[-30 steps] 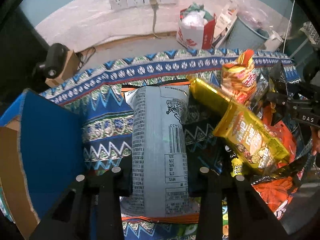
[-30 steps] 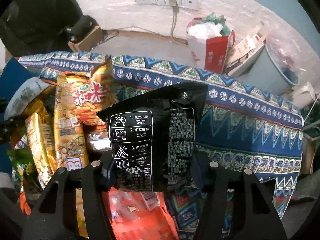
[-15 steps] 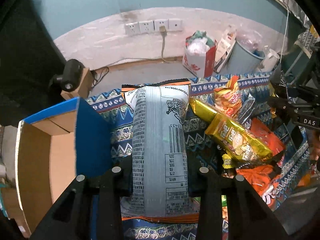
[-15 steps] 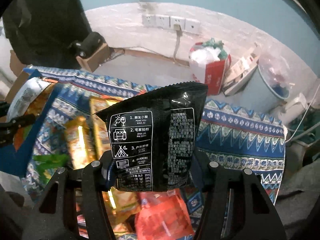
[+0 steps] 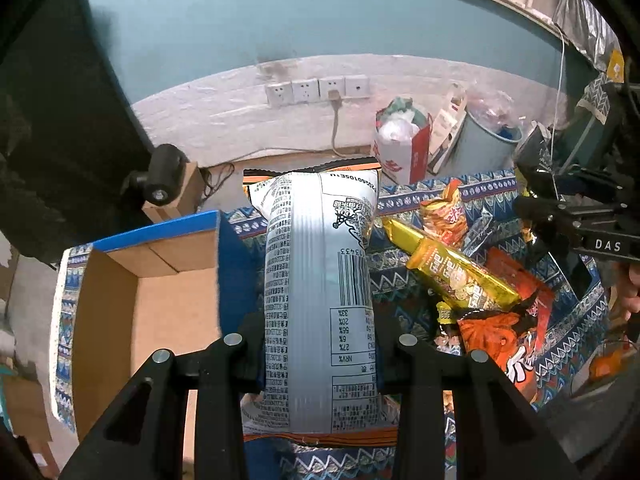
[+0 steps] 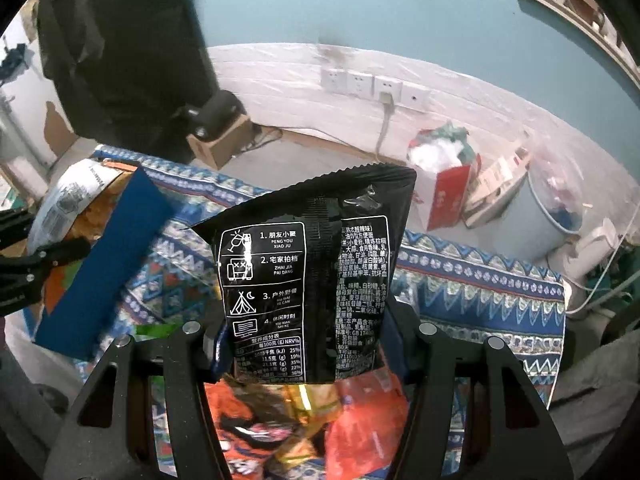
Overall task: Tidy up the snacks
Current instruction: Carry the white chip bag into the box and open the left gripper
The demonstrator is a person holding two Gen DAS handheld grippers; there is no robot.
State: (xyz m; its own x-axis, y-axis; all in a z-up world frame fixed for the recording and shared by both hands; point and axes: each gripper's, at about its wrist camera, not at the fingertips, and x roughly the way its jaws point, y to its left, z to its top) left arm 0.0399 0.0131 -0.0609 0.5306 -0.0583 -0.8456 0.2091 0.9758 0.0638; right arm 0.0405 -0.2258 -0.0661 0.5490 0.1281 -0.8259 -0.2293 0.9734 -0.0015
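Note:
My left gripper is shut on a tall silver snack bag with an orange rim, held upright above the patterned cloth. Left of it stands an open cardboard box with blue outer walls. My right gripper is shut on a black snack bag with white print, lifted over the snack pile. In the right wrist view the left gripper and its silver bag show at the left edge. The right gripper's black body shows at the right of the left wrist view.
Loose snacks lie on the blue patterned cloth: a gold packet, orange bags and a yellow-red bag. Behind are wall sockets, a red-white paper bag, a grey bin and a black camera on a box.
Both grippers have risen with their bags still held, so the table looks smaller and farther below. The cardboard box has come fully into the left wrist view.

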